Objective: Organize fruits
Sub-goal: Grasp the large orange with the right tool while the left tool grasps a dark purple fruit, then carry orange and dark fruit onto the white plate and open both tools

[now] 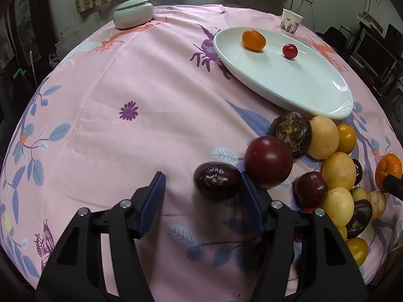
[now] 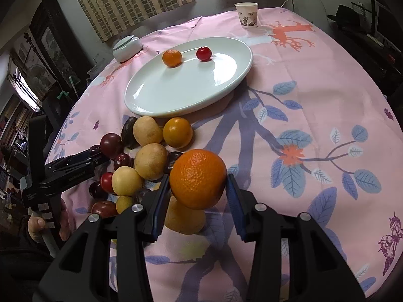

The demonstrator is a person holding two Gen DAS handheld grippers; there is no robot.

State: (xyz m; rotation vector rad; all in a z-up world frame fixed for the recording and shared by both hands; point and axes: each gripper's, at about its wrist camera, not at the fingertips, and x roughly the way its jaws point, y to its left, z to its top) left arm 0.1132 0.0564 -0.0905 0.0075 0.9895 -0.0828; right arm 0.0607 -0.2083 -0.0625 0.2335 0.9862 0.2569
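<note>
Fruits sit mostly in a loose pile point(image 2: 141, 158) on the near part of the tablecloth point(image 1: 141, 80), just below the plate's rim. Right gripper point(image 2: 197, 183) is pinching a big orange point(image 2: 197, 179) betw. both blue pads, lifted clear of the cloth w/ a yellow fruit point(image 2: 183, 220) under it. Left gripper point(image 1: 202, 185) has jaws spread, not pressing anything; a dark wrinkled fruit point(image 1: 217, 179) lies on the cloth betw. the fingers, up against the right-side one, w/ a clear gap to the other. Just beside it: a round dark-red fruit point(image 1: 268, 160), then yellow, brown & small orange ones touching each other. A hand point(image 2: 37, 226) grips the left tool's handle at the edge of the right wrist view. Further out, white oval plate point(image 1: 302, 93) holds 2 items, well apart from the pile: a small orange point(image 1: 253, 40) & a cherry-red fruit point(image 1: 290, 50). Beyond that, a paper cup point(image 1: 291, 21) at the far right edge, a pale lidded jar point(image 1: 133, 13) at the far left.
</note>
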